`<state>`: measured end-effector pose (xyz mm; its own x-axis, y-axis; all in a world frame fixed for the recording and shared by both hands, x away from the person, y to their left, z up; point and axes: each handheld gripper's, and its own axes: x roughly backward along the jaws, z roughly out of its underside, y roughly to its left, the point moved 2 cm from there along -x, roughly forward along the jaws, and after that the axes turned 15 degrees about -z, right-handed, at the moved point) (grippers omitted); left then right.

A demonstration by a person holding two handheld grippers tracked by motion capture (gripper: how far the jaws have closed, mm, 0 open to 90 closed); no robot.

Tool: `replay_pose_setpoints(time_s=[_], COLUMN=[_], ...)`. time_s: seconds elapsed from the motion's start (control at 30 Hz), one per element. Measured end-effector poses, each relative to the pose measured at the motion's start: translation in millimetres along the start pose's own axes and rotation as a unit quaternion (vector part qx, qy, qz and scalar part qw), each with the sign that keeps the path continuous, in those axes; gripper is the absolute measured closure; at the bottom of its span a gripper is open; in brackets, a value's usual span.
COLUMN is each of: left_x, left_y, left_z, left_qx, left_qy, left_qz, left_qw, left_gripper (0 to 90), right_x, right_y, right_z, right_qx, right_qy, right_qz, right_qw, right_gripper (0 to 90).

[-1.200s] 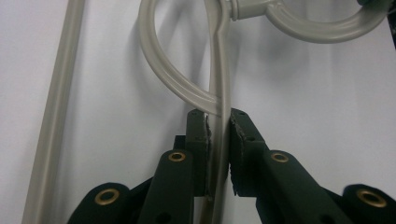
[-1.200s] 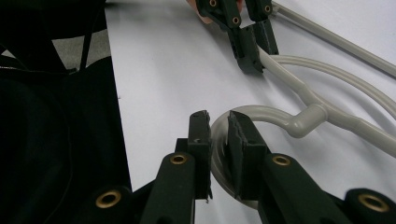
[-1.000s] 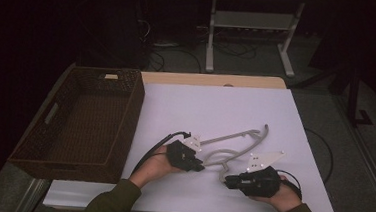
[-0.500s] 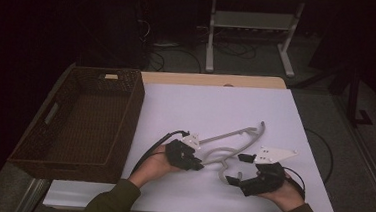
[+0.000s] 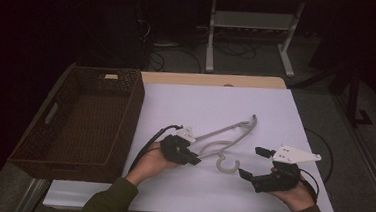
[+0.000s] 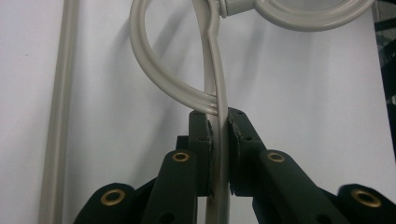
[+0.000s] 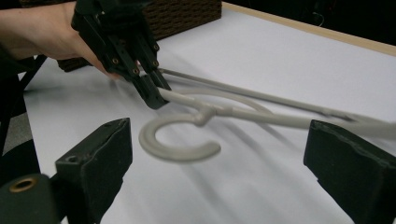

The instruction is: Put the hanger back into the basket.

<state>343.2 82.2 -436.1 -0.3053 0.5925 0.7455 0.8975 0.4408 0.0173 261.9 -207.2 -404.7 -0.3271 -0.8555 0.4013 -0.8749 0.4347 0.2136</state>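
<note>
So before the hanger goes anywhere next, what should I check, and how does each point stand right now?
1. Left tool shut on the hanger: ok.
2. Right tool off the hanger: ok, its jaws have just been opening and nothing is between them.
3. Hanger hook free of both tools: ok.
4. Basket has room: ok.
5. Grip firm enough to lift by one arm of the hanger: cannot tell.
</note>
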Motion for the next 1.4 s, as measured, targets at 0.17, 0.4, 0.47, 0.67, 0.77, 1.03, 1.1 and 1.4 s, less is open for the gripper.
replay_pose_setpoints(time_s=[0.17, 0.4, 0.47, 0.67, 0.77, 1.03, 1.1, 1.4], left_x=[8.2, 21.9, 26.9, 44.5, 54.4, 80.0, 85.8, 114.0], left_y=[3.7, 9.1, 10.5, 17.4, 19.8, 23.5, 24.5, 31.9], left_z=[-2.4, -7.1, -9.3, -16.8, -20.6, -33.3, -37.2, -51.3], left_qx=[0.012, 0.036, 0.044, 0.064, 0.072, 0.082, 0.084, 0.084], left_qy=[-0.005, -0.017, -0.019, -0.033, -0.037, -0.044, -0.048, -0.053], left_qz=[0.001, -0.003, -0.005, -0.014, -0.017, -0.03, -0.033, -0.052], left_qw=[0.9999, 0.9992, 0.9988, 0.9973, 0.9966, 0.9952, 0.9947, 0.9936], left_gripper=[82.1, 82.1, 82.1, 82.1, 82.1, 82.1, 82.1, 82.1], right_x=[4.4, 5.9, 4.8, 3.3, 5.4, 9.0, 8.9, 9.9], right_y=[-2.8, -4.7, -4.7, -5.9, -5.6, -7.0, -7.6, -8.7], right_z=[5.8, 11.1, 12.2, 15.5, 17.1, 20.8, 20.8, 19.9], right_qx=[-0.01, -0.02, -0.017, -0.02, -0.022, -0.03, -0.03, -0.03], right_qy=[0.001, 0.001, 0.001, 0.003, -0.002, -0.007, -0.009, -0.02], right_qz=[0.009, 0.016, 0.017, 0.028, 0.032, 0.041, 0.042, 0.048], right_qw=[0.9999, 0.9997, 0.9997, 0.9994, 0.9992, 0.9987, 0.9986, 0.9982], right_gripper=[5.8, 4.3, 4.0, 3.4, 3.5, 3.5, 3.5, 3.5])
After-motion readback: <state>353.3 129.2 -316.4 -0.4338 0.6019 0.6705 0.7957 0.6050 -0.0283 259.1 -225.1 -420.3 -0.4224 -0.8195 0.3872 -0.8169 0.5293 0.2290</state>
